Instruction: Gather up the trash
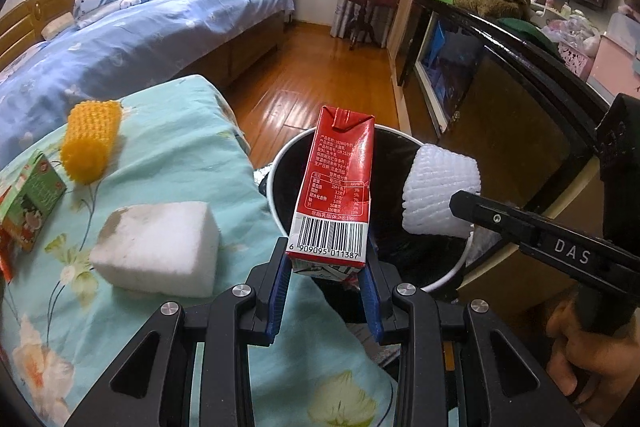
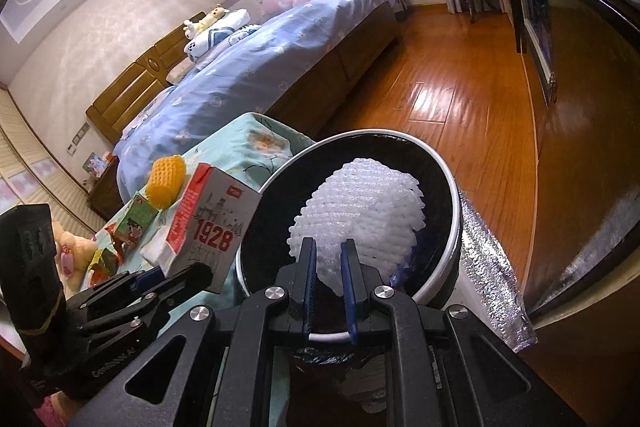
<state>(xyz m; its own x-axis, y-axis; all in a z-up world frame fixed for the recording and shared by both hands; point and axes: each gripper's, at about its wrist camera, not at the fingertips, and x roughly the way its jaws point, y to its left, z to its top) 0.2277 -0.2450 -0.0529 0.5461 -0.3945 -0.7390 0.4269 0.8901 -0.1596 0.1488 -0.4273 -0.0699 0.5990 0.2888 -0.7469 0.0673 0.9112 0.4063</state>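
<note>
My left gripper [image 1: 326, 259] is shut on a red milk carton [image 1: 338, 187] and holds it upright over the near rim of the black-lined trash bin [image 1: 276, 203]. The carton also shows in the right wrist view [image 2: 208, 223], beside the bin [image 2: 440, 163]. My right gripper [image 2: 329, 251] is shut on a white foam net sleeve [image 2: 360, 215] and holds it over the bin's opening; the sleeve shows in the left wrist view [image 1: 440, 195].
On the teal flowered cloth [image 1: 180, 155] lie a white sponge block [image 1: 156, 247], an orange foam net [image 1: 92, 139] and a green snack box [image 1: 30, 203]. A blue bed [image 1: 120, 43] is behind. A dark cabinet [image 1: 520, 115] stands right of the bin.
</note>
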